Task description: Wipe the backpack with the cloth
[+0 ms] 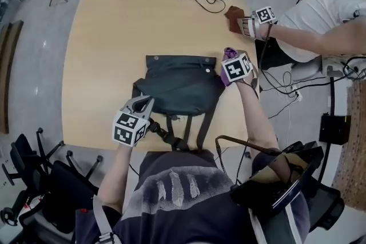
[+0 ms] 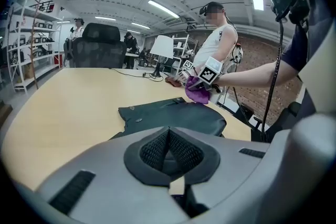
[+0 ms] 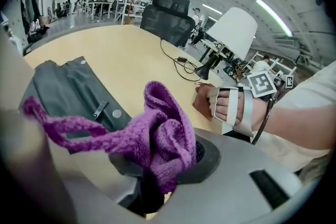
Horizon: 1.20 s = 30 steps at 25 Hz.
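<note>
On the table (image 1: 114, 37), head view: dark backpack (image 1: 180, 86) lies flat close to the near edge. Long axis runs far-to-near, flap end points away from the person, and the straps (image 1: 186, 131) trail back toward them, reaching the table edge. Left gripper (image 1: 143, 103) sits at the pack's near-left corner. Right gripper (image 1: 229, 66) is at the far-right corner, with the purple cloth (image 1: 229, 54) bunched at its tip. Left gripper view: jaws together, pads meeting, nothing visible between them; backpack lies just ahead, cloth at its far corner. Right gripper view: jaws clamped on the cloth, which bulges up and drapes left over the pack's flap with its snaps. Further back, another person's hand (image 3: 231, 105) rests on a brown item (image 3: 202, 103) beside the lamp (image 3: 231, 34).
</note>
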### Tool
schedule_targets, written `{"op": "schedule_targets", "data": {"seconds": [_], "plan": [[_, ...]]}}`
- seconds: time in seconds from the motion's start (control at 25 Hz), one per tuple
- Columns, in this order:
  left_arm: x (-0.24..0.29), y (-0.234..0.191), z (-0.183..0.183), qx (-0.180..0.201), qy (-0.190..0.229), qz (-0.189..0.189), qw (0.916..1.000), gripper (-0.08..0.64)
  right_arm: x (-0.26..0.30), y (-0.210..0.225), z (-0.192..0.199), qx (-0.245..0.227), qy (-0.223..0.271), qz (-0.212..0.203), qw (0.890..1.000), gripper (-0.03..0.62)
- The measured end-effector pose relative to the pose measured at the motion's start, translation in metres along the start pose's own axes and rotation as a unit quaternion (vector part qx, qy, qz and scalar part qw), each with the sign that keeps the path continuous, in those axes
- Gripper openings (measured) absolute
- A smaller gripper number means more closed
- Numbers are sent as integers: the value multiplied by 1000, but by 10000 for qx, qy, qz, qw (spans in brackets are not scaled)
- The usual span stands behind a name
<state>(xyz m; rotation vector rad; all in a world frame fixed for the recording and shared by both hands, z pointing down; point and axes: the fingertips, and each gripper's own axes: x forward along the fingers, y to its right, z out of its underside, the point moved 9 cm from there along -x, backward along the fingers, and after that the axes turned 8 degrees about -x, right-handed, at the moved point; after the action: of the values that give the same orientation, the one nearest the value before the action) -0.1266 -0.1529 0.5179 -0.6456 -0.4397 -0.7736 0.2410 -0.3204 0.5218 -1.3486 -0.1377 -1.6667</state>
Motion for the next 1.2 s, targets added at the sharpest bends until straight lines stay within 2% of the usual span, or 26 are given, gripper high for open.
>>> {"op": "schedule_targets", "data": {"seconds": [0.08, 0.16, 0.44, 0.76, 0.92, 1.08, 1.2], "plan": [[3, 2, 1, -23, -43, 43, 10000, 8, 12, -7, -11, 80, 90, 170, 9998, 101], [7, 3, 2, -33, -87, 73, 9999, 7, 24, -23, -23, 46, 111, 153, 9998, 101], [19, -7, 12, -69, -244, 201, 9995, 6, 52, -90, -66, -562, -213, -379, 9975, 101], [28, -12, 23, -80, -292, 334, 9990, 7, 59, -124, -109, -450, -467, -1159, 9911, 100], [29, -14, 22, -30, -349, 379, 9987, 6, 58, -139, -134, -607, -331, -1449, 9870, 100], [26, -18, 24, -28, -386, 406, 9984, 6, 53, -159, -157, -476, -144, -1946, 9796, 100], [19, -21, 26, -31, -404, 392, 9984, 6, 53, -179, -176, -708, -17, -2007, 9771, 100]]}}
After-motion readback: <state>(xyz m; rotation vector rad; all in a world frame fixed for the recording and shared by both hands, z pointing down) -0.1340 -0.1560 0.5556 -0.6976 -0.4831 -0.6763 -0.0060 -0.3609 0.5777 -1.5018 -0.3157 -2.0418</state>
